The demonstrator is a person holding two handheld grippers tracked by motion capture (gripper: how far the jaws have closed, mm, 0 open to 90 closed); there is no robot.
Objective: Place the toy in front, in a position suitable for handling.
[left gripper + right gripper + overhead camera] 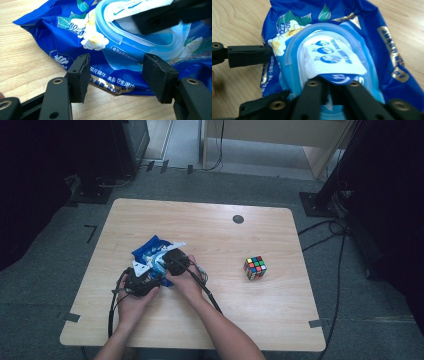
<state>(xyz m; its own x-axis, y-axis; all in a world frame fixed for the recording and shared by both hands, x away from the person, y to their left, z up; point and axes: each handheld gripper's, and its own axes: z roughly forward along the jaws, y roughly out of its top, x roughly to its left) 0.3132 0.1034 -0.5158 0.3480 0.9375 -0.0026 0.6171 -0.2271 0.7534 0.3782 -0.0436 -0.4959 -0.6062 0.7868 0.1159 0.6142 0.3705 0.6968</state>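
Blue crinkled wet-wipe pack [387,57], white seal flap [334,60] pinched by right gripper [333,86], left gripper [116,75] agape.

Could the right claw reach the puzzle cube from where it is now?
Probably yes: bare table lies between the right claw and the puzzle cube, but it is shut on the wipes pack's sticker flap.

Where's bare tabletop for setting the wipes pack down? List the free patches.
Free: the wide stretch between the wipes pack and the Rubik's cube, the far strip around the dark round disc, and the near right corner. Crowded: near left, where both hands work.
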